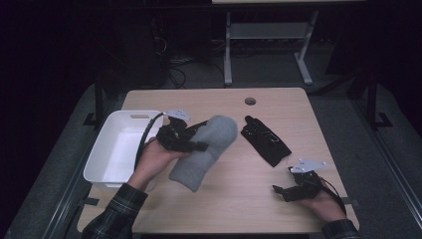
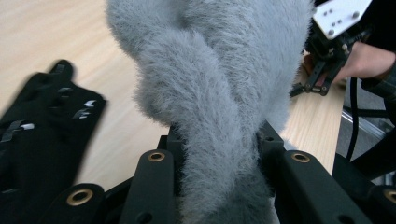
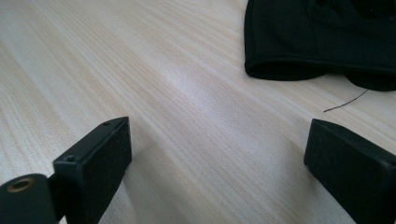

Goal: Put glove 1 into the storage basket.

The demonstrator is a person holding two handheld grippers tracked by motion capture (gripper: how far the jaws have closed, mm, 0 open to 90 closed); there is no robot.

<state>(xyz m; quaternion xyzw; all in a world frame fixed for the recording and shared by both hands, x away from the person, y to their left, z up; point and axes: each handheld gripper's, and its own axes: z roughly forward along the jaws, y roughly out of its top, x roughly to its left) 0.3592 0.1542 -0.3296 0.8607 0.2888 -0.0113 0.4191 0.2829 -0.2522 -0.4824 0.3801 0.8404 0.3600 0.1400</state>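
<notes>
A fuzzy grey mitten [image 1: 206, 149] hangs above the table's middle, pinched in my left gripper [image 1: 191, 142]; in the left gripper view the grey mitten [image 2: 219, 102] bulges up between the two black jaws. A black glove [image 1: 265, 140] lies flat on the table to the right of it, and the black glove [image 2: 42, 135] is at the left in the left gripper view. My right gripper [image 1: 282, 191] rests low at the table's near right, open with bare wood between its jaws [image 3: 219, 154]. The black glove's cuff [image 3: 317, 42] lies just beyond it.
A white plastic bin [image 1: 112, 164] stands at the table's left edge, next to my left hand. A round cable hole [image 1: 250, 101] is near the far edge. Beyond the table stands a white-legged desk frame [image 1: 228, 50].
</notes>
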